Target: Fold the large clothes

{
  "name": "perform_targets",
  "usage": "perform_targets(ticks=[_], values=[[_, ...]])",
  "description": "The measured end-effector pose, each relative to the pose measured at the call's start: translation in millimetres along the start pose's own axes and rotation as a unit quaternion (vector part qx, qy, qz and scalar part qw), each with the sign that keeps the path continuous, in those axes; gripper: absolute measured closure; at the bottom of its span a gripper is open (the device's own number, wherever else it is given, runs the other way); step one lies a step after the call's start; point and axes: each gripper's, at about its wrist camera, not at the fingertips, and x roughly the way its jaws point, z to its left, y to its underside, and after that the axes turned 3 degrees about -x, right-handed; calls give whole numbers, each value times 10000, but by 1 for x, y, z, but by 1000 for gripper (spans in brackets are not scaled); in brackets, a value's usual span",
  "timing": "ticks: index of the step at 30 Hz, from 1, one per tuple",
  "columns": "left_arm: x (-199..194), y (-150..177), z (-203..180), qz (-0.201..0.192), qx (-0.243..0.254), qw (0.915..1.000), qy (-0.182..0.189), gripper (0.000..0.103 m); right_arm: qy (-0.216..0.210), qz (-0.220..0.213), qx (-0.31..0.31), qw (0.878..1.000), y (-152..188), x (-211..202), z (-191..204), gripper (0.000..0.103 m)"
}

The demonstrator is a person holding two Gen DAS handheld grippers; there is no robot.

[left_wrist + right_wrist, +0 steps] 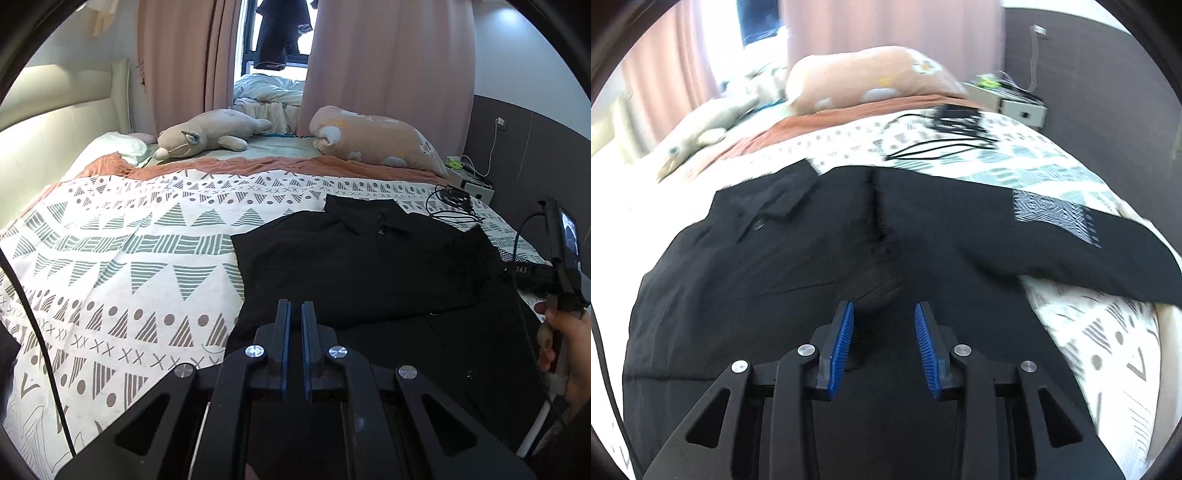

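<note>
Black shirt (820,258) lies flat on my bedspread (122,258), collar away; left gripper (295,314) pinched nearly closed, empty; right gripper (884,314) parted over a fabric ridge, likely lining up the sleeve fold.

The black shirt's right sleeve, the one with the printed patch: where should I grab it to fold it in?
Probably pinch the sleeve at its free outer end, coming from the shirt's right. It lies spread flat past the black shirt body, so that edge lifts cleanly.

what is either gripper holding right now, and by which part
Nothing is held. The left gripper is shut with nothing between its pads. The right gripper stands open over the black shirt, pads apart and not pressing on the cloth.
</note>
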Motion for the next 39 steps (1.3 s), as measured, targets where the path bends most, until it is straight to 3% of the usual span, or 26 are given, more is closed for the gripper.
perform_targets(ticks=[3, 4, 7, 8, 12, 19, 21, 25, 28, 34, 37, 39], values=[[0, -2, -8, 41, 142, 9998, -151, 96, -62, 68, 393, 9992, 2, -1, -21, 70], [-1, -2, -11, 7, 232, 9995, -224, 96, -125, 101, 478, 9987, 1, -2, -23, 64], [-9, -4, -18, -193, 297, 9994, -19, 96, -468, 140, 579, 9971, 4, -2, -31, 15], [-15, -5, -20, -345, 268, 9990, 105, 96, -536, 132, 589, 9967, 4, -5, -34, 13], [-32, -6, -36, -1023, 643, 9927, -62, 95, -1013, 214, 834, 9911, 7, -6, -59, 13], [-19, -11, -61, -432, 559, 9972, 227, 95, -1175, 267, 917, 9885, 3, -9, -93, 13], [-18, -10, -67, -411, 528, 9970, 377, 95, -1162, 335, 923, 9884, 5, -8, -97, 13], [-6, -6, -83, -362, 663, 9968, 242, 95, -1195, 458, 959, 9871, 5, 0, -101, 13], [2, -3, -92, -439, 739, 9963, 65, 95, -1412, 553, 1065, 9827, 4, 9, -102, 13], [14, -6, -99, -601, 637, 9959, 236, 95, -1876, 786, 1179, 9720, 2, 38, -101, 13], [22, -4, -101, -505, 649, 9961, 319, 95, -2134, 942, 1252, 9643, 1, 60, -101, 13], [31, -2, -100, -329, 586, 9969, 416, 95, -2198, 919, 1246, 9632, -4, 72, -101, 20]])
